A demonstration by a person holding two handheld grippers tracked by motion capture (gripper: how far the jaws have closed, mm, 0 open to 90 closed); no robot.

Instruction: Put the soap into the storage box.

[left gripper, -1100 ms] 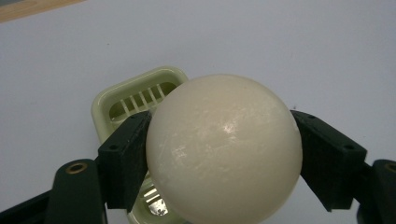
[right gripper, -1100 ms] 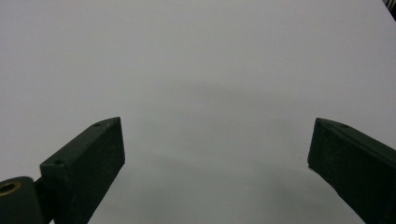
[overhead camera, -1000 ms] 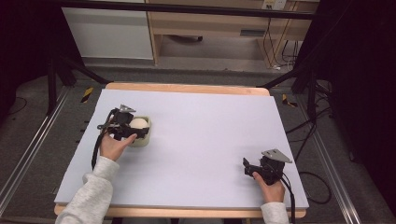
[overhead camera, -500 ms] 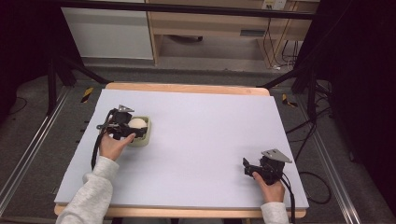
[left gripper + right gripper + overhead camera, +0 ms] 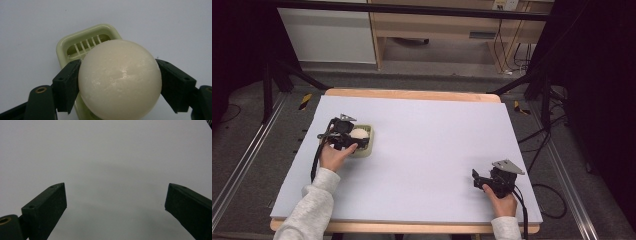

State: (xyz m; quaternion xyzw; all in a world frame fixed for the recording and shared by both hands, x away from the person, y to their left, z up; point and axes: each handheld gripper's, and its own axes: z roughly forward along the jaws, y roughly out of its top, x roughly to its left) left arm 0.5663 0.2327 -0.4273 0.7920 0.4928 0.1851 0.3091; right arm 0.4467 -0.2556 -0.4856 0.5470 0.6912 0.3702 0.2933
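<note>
Seen from the high view: the left gripper [image 5: 348,138] over the pale green dish [image 5: 368,145], near the left side of the white table [image 5: 432,145], clamped on a cream ball [image 5: 358,133]. Seen closer in the left gripper view: both black pads pressed tight on the ball's [image 5: 119,79] round sides, ball just above the dish [image 5: 65,46], with thin ribs inside the dish, too small to make out from up high. Found well apart from the dish, by the near right corner: the right gripper [image 5: 479,179], jaws spread wide over bare table [image 5: 107,157], gripping nothing.
</note>
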